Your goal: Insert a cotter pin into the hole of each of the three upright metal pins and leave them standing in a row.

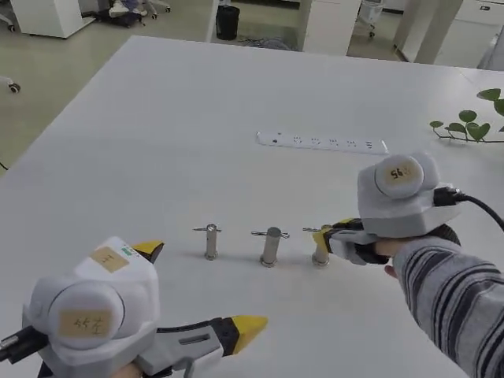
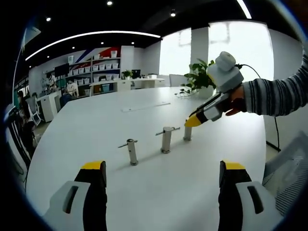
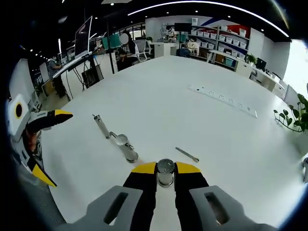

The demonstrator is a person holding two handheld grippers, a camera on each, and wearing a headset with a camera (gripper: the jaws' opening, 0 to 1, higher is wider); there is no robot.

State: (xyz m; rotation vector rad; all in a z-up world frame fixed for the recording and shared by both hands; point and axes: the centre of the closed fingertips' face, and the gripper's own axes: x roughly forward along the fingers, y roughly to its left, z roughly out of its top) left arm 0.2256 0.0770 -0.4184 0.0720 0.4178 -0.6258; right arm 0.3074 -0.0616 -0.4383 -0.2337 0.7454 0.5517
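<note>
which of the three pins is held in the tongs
The right-end pin, clamped by the right tongs; the middle pin and left pin stand free.

Front: bare table [image 1: 315,315] is lying open between the left gripper [image 1: 198,288] and the pin row [image 1: 271,246].
Row: right gripper [image 1: 324,236] is clamping the right-end pin [image 1: 320,255], blocking it; gaps are separating the others.
Behind: power strip [image 1: 321,142] is lying well apart.

We see three steel pins upright in a row on the white bench [image 1: 157,142]. The left pin [image 1: 210,244] and middle pin [image 1: 271,250] carry cotter pins crosswise through their tops. The right pin [image 1: 320,255] stands clamped in the right hand-held gripper [image 3: 165,168], with a loose cotter pin [image 3: 186,154] lying just beside it.
</note>
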